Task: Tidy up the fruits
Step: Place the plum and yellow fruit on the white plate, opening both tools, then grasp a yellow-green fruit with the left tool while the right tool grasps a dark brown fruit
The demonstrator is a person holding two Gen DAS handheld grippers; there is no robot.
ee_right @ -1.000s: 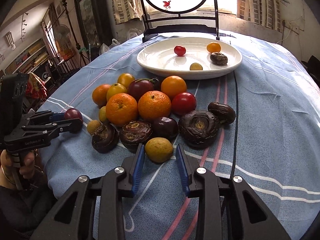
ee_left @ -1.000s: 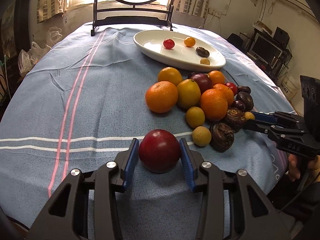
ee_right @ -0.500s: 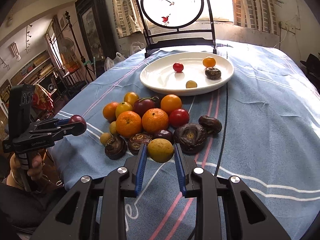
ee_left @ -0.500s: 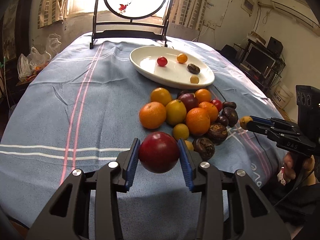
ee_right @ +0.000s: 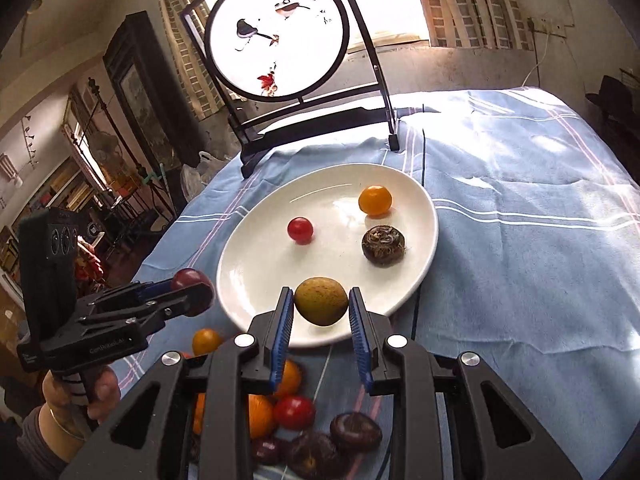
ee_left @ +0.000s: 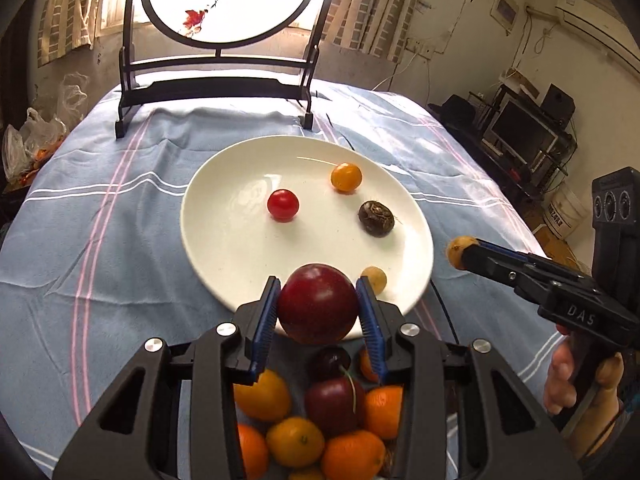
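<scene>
My left gripper (ee_left: 318,310) is shut on a dark red plum (ee_left: 318,308) and holds it in the air over the near rim of the white plate (ee_left: 224,248). My right gripper (ee_right: 321,307) is shut on a small yellow-green fruit (ee_right: 321,301), also above the plate's near rim (ee_right: 248,276). The plate holds a red cherry tomato (ee_left: 283,205), an orange one (ee_left: 346,177), a dark brown water chestnut (ee_left: 375,218) and a small yellow fruit (ee_left: 375,278). The fruit pile (ee_left: 316,428) lies below both grippers, partly hidden.
A black stand with a round painted screen (ee_left: 224,52) stands behind the plate on the striped blue tablecloth (ee_left: 100,216). The table edge falls off to the right toward furniture (ee_left: 520,128). A black cable (ee_right: 422,160) runs past the plate.
Both grippers have risen from the table with their fruits and moved forward over the pile to the plate's near rim.
</scene>
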